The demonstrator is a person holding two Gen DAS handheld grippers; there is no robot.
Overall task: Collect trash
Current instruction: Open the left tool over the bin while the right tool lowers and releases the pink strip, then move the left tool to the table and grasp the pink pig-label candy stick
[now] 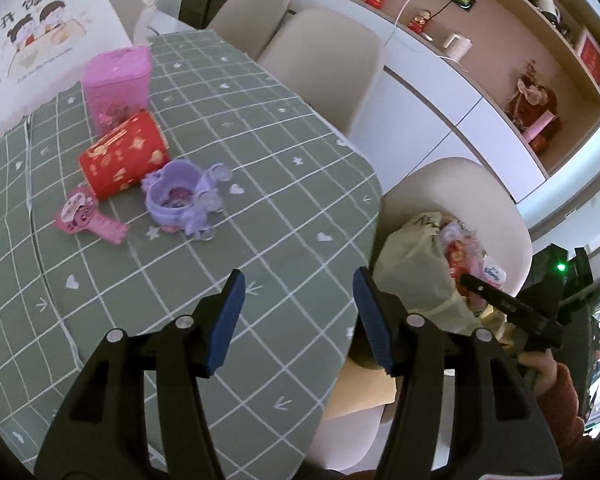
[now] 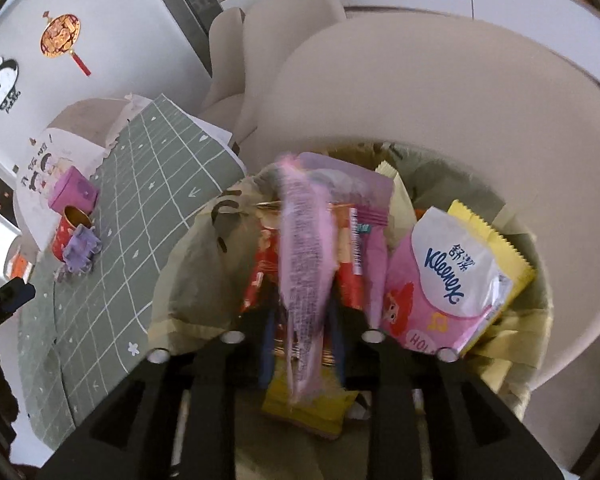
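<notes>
The pink wrapper (image 2: 306,264) stands blurred between the fingers of your right gripper (image 2: 302,344), which are closed narrowly on it, right above the trash bag (image 2: 188,280) sitting on the beige chair (image 2: 420,92). Inside the bag lie a Kleenex pack (image 2: 444,276) and other wrappers. Your left gripper (image 1: 298,312) hangs wide apart and empty over the green checked tablecloth (image 1: 260,128), well apart from the red cup (image 1: 124,156).

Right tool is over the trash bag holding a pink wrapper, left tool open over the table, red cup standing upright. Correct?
One error: the red cup lies on its side, per the left wrist view. Otherwise correct: right tool holds the pink wrapper over the trash bag; left tool is open over the table.
</notes>
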